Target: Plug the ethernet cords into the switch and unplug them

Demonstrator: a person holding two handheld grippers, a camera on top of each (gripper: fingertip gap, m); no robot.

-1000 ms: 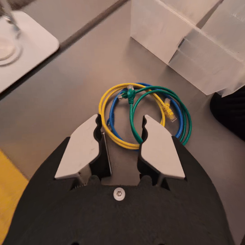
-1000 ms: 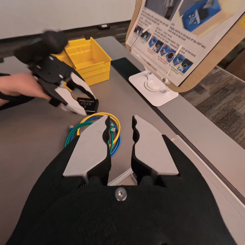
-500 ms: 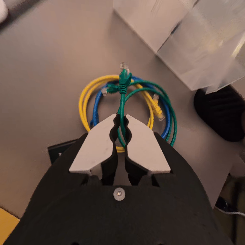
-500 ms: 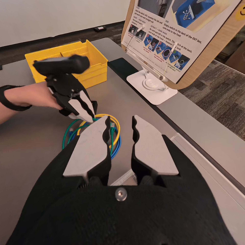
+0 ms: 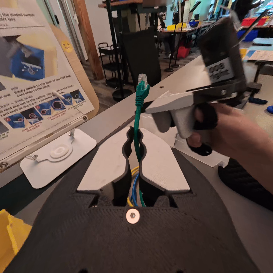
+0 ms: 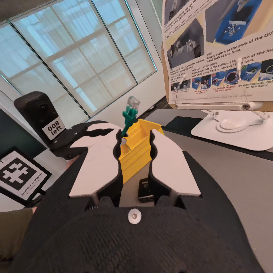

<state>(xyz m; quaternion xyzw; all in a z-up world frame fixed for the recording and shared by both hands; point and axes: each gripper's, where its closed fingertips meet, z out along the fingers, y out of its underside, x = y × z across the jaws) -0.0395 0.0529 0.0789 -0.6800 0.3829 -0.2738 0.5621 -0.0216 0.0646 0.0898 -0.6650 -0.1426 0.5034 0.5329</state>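
My left gripper (image 5: 135, 131) is shut on the green ethernet cord (image 5: 138, 115) and holds it off the table. The cord's clear plug (image 5: 141, 82) points up beyond the fingertips. The yellow and blue cords (image 5: 133, 190) show below, between the fingers. My right gripper (image 6: 135, 133) is open and empty, and its tips are just short of the green plug (image 6: 130, 112). The left gripper (image 6: 113, 129) shows to its left. In the left wrist view the right gripper (image 5: 153, 118) comes in from the right, level with the cord below the plug. The black switch (image 6: 145, 190) lies on the table under the right gripper.
A yellow bin (image 6: 140, 144) stands behind the switch. An instruction board (image 5: 37, 73) on a white stand base (image 5: 59, 155) stands at the table's far edge. A white box (image 5: 199, 152) sits on the right. A black-and-white marker card (image 6: 17, 175) stands at the left. Both grippers' tips are close together, under 4 cm apart.
My left gripper shut on the green cord and lifted it off the table, tilting up. My right gripper rose and swung toward the raised plug, still open.
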